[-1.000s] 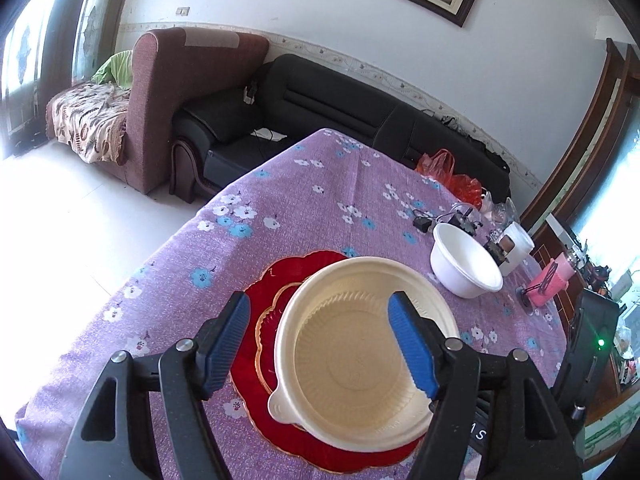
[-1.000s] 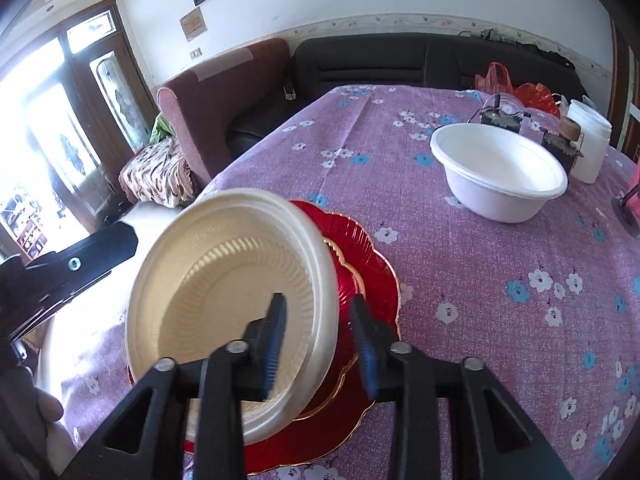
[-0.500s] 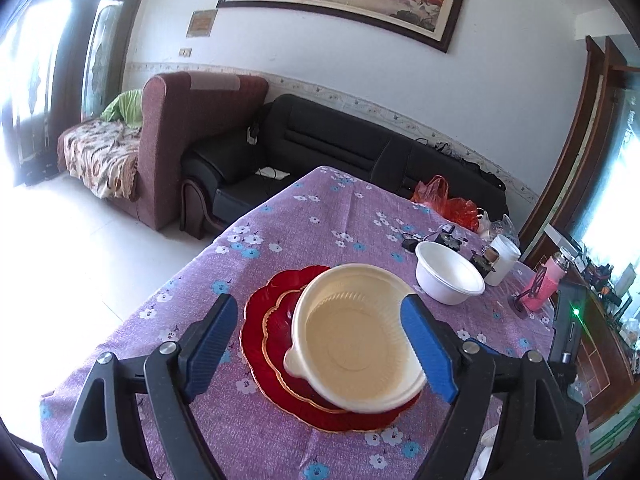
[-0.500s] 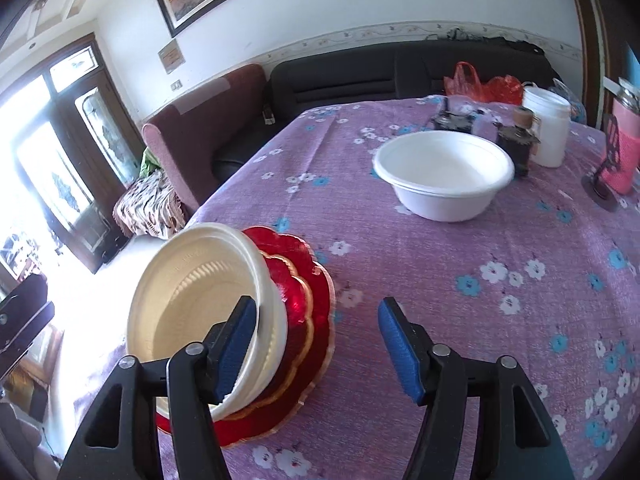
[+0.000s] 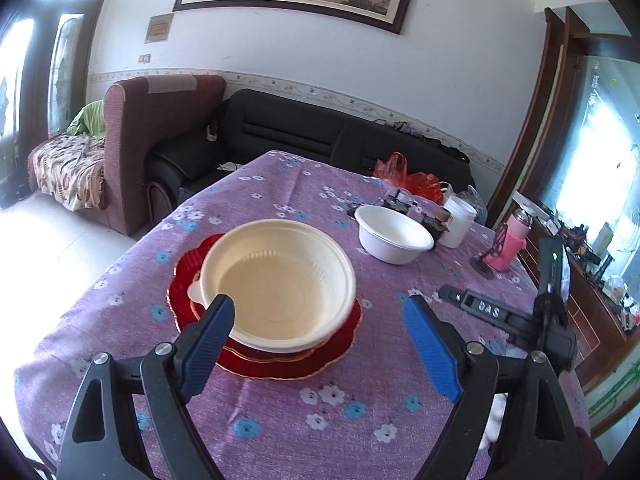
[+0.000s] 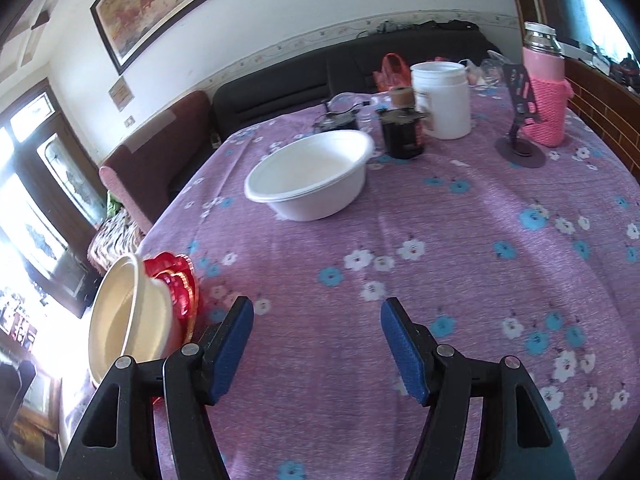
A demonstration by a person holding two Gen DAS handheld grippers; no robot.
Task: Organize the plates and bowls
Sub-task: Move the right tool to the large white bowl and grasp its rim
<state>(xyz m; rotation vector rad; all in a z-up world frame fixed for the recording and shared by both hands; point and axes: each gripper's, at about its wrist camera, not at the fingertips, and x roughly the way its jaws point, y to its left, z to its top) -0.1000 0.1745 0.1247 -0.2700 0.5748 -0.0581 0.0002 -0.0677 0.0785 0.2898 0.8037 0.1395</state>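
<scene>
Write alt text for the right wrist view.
An open blue-padded right claw hovers over a purple flowered tablecloth, facing a white plastic bowl. At far left, a cream plastic bowl sits on stacked red plates.

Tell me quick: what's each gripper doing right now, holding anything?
Left gripper: open, holding nothing; cream bowl sits free on the red plates.
Right gripper: open, holding nothing, above bare tablecloth.
</scene>
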